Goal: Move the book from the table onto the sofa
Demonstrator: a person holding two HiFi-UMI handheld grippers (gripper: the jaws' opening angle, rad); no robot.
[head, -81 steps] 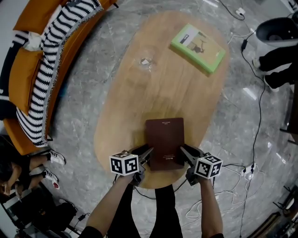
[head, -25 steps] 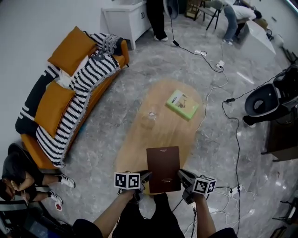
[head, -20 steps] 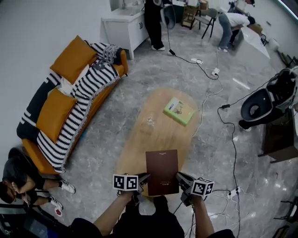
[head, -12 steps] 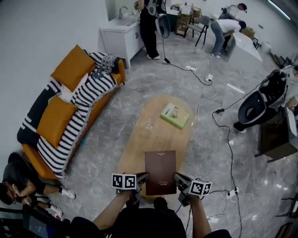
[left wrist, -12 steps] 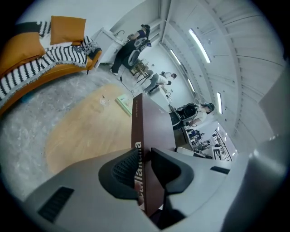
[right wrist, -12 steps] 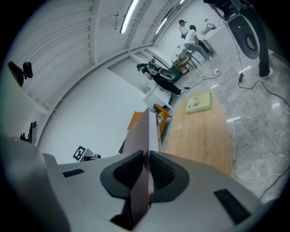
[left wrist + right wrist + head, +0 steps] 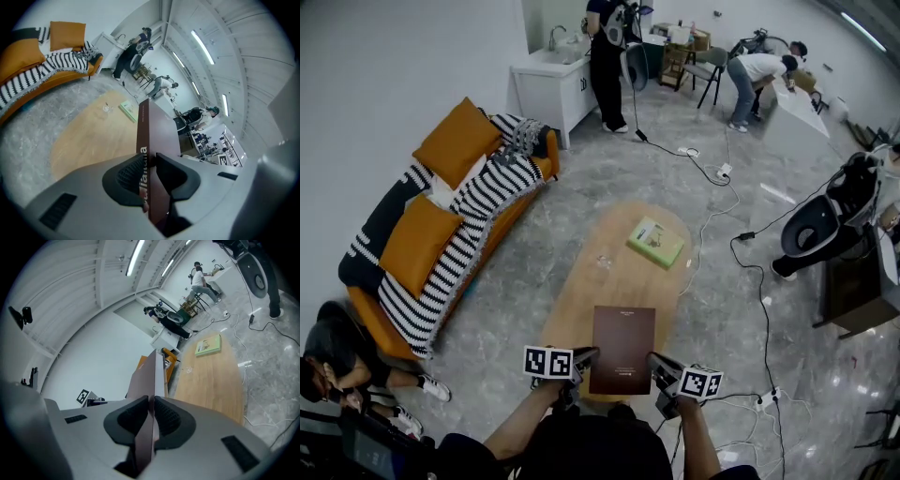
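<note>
The dark brown book [image 7: 622, 349] hangs flat above the near end of the oval wooden table [image 7: 609, 281], held from both sides. My left gripper [image 7: 586, 357] is shut on its left edge [image 7: 157, 136]; its jaws have just been closing tighter, with the spine between the pads [image 7: 149, 164]. My right gripper [image 7: 654, 364] is shut on the right edge, the thin cover [image 7: 149, 376] pinched between its pads [image 7: 152, 404]. The orange sofa [image 7: 441, 216] with a striped blanket and orange cushions stands far off at the left, against the wall.
A green book [image 7: 655, 242] and a small clear object [image 7: 602, 262] lie on the table's far half. A person sits on the floor at lower left [image 7: 337, 356]. Cables [image 7: 712, 187] cross the floor on the right, near a black chair [image 7: 825, 225]. A white cabinet [image 7: 551, 84] stands behind.
Both grippers have risen with the book between them. The table and floor look farther below, and more of the room shows.
</note>
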